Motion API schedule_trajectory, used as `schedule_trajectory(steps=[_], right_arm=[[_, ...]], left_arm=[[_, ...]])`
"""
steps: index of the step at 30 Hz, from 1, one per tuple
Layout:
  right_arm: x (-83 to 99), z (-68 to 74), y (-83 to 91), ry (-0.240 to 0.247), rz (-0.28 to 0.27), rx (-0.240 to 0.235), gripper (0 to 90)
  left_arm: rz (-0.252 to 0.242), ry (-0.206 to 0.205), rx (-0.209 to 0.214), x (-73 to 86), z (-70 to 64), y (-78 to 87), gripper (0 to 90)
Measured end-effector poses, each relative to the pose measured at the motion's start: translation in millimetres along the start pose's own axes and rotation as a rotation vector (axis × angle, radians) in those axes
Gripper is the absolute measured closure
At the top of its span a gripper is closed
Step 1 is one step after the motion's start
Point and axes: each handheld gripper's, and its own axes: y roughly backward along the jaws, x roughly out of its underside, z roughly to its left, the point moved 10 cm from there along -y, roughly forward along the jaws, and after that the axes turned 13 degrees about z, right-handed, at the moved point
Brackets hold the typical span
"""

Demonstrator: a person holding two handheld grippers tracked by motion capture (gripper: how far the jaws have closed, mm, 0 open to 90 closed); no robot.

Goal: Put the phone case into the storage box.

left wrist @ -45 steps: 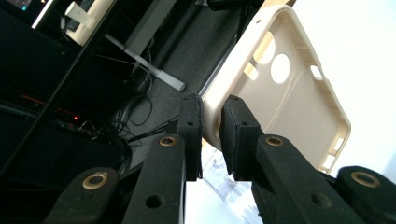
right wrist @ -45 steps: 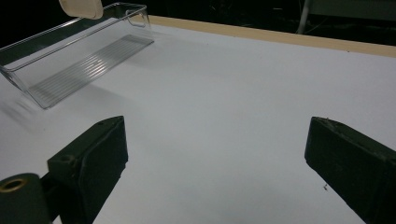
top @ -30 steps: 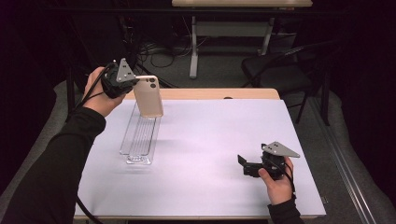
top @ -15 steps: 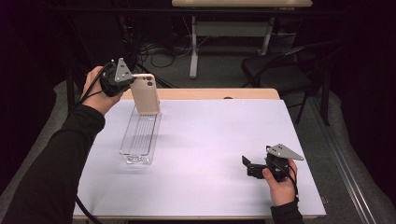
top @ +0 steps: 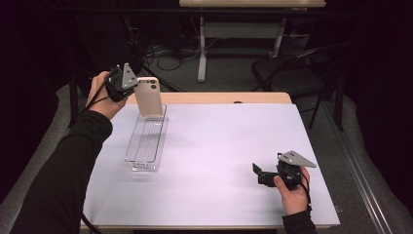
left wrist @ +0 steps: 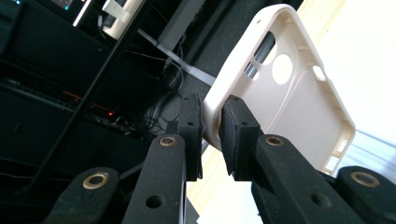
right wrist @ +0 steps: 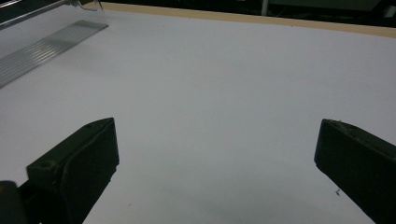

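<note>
You have two grippers at work: the left gripper [top: 134,87] and the right gripper [top: 259,174]. On the one table [top: 219,146] sits one clear tray [top: 146,141], with one beige phone case [top: 148,96] above it.

We have carried the phone case [top: 148,96] in our left gripper [top: 127,84] up and back toward the far end of the clear tray [top: 146,139] | case now more upright over that end | our right gripper [top: 265,175] has drifted toward the near right corner, jaws spread.
</note>
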Motion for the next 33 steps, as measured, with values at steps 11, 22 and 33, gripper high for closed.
schedule_trajectory(steps=[11,22,33], right_arm=[[-0.1,-0.1,-1.8,-0.002,-0.005,-0.007,0.0],[0.9,-0.4,-1.7,-0.013,-0.011,-0.007,0.0],[1.6,-1.1,-1.0,-0.014,-0.008,-0.01,0.0]], left_arm=[[0.028,0.003,-0.026,3.8,-5.5,-23.6,79.3],[0.028,0.022,-0.059,4.1,-4.1,-36.9,79.3],[0.04,0.004,-0.063,2.2,-10.5,-49.3,79.3]])
